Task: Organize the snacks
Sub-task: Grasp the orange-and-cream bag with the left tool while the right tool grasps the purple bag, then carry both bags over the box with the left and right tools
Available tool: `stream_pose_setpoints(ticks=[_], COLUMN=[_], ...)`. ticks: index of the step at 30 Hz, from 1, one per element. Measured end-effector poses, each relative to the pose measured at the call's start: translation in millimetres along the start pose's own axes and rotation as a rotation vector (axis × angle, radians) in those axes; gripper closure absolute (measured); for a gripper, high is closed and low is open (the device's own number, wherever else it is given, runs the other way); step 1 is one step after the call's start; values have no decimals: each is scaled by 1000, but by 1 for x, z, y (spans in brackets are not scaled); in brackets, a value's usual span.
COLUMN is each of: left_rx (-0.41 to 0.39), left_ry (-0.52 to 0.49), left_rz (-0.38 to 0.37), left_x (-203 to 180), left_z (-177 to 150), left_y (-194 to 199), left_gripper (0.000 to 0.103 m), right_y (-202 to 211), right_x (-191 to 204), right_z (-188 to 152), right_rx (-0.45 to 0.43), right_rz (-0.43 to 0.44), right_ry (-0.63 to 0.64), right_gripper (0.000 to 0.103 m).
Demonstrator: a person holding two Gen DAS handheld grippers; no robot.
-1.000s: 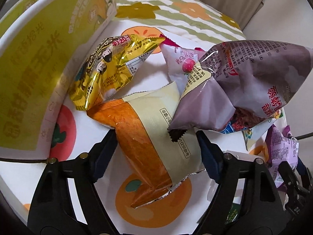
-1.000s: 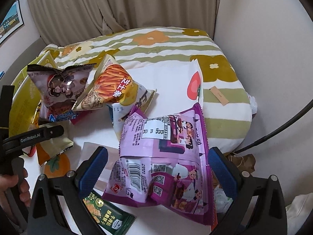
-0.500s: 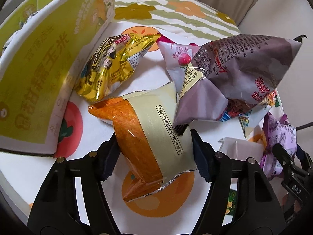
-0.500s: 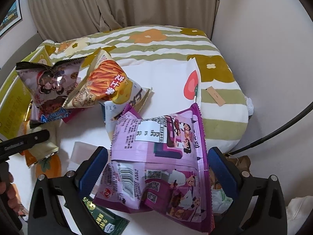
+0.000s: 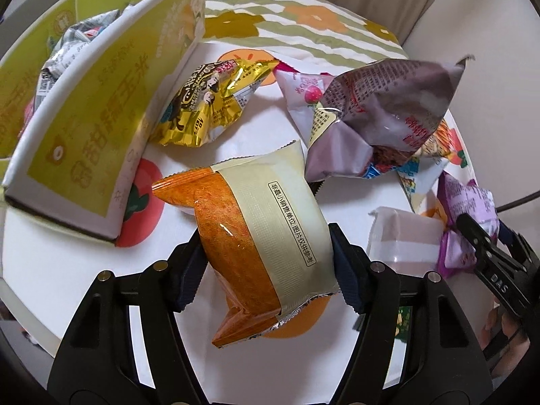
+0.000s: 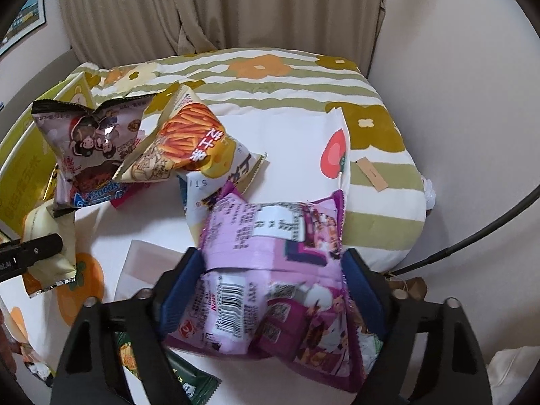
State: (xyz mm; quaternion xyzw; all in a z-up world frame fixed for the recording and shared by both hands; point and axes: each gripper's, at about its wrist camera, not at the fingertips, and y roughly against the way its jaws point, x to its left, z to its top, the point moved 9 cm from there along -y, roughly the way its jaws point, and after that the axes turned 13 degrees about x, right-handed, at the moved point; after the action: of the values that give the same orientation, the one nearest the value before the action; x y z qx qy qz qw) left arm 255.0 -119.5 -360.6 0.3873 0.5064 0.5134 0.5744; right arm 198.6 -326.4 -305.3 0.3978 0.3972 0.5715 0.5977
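Over at about 10 o'clock in the left wrist view sits the yellow-green cardboard box, open on top with some crinkly packets already inside, so I'd guess that's where the snacks end up.

Left gripper is clamped on the orange-and-cream packet, pads pressing both sides and the bag puffed up between them. Looks lifted off the white persimmon-print cloth, though I can't swear the bottom corner isn't brushing it. Right gripper is squeezing the purple snack bag around its middle, with the bag buckling a bit and its lower end drooping toward 6 o'clock.

Rest of the pile is loose on the cloth: gold foil packet right beside the box wall, a mauve chip bag at 1 o'clock, a cheese-stick bag leaning on it, and a dark green packet half under the right gripper.

What I'd worry about:
- Both bags are slick, air-filled film. Squeeze too little and they slide out; too much could crush what's inside.
- The mauve bag's corner is touching or nearly touching the orange packet, so a swing toward the box could drag it along.
- The box wall is tall, so a low carry would clip the rim.
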Motion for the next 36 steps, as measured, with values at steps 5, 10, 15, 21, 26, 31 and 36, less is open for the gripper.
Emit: stream_pose_setpoints(ticks=[5,10,15,21,26,31,36], left_rx=[-10,-21,-36,-63,-67,-63,-54], left_ry=[-10,-15,-19,-29,-33,-40,-42], left_rz=[-13,-14,-28,-35,-36,-27,-21], left_x=[-2,0,3,-1,0,0,1], left_z=[-5,-11,-15,-15,-20,-22,-23], left_y=[6,12,23,37,42,41,38], left_gripper=[39,39,39,39,39,39,39], right_y=[2,12,24,33,38,37,35], right_x=[0,-1,3,11,16,20,18], right_z=[-3,-4,-3,-5,-9,-17,-28], right_rx=[-12,-41,-60,-78,-99,-116,-116], right_rz=[-3,23,37,36,34,-15,-2], right_ry=[11,-3,-1,21,39,83,64], right_gripper=[40,45,45,45,45,45,45])
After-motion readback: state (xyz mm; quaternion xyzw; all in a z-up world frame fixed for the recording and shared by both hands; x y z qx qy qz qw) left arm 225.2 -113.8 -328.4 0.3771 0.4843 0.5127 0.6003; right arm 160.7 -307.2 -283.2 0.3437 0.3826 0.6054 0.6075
